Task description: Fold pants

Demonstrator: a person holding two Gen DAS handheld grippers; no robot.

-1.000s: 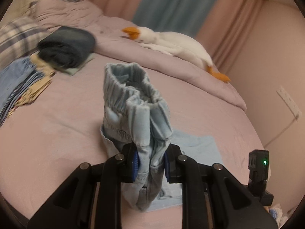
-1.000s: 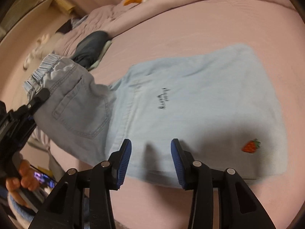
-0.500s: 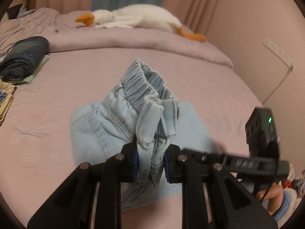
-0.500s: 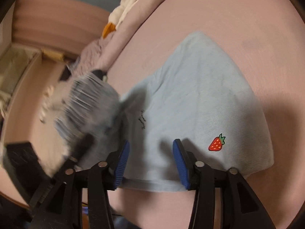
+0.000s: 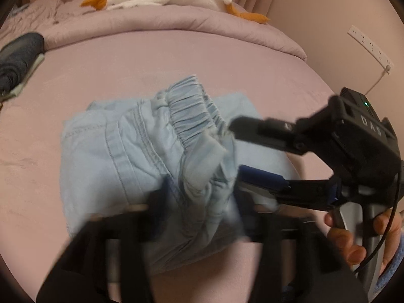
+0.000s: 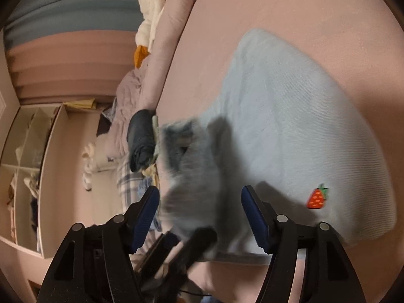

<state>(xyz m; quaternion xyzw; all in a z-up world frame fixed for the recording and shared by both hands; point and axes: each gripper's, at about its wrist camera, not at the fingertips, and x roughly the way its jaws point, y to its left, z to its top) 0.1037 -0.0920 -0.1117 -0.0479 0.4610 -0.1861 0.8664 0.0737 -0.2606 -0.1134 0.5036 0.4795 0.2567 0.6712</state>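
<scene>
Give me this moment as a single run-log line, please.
left gripper: shut on pants waistband | right gripper: open, beside | pants on bed

Light-blue denim pants, folded over on themselves, center frame on the pink bed. Elastic waistband end bunched and raised above the flat lower layer. Strawberry patch lower right in right view.

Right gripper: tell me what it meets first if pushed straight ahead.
The right gripper, jaws open, would likely meet the bunched waistband of the light blue denim pants first; blur leaves depth uncertain.
</scene>
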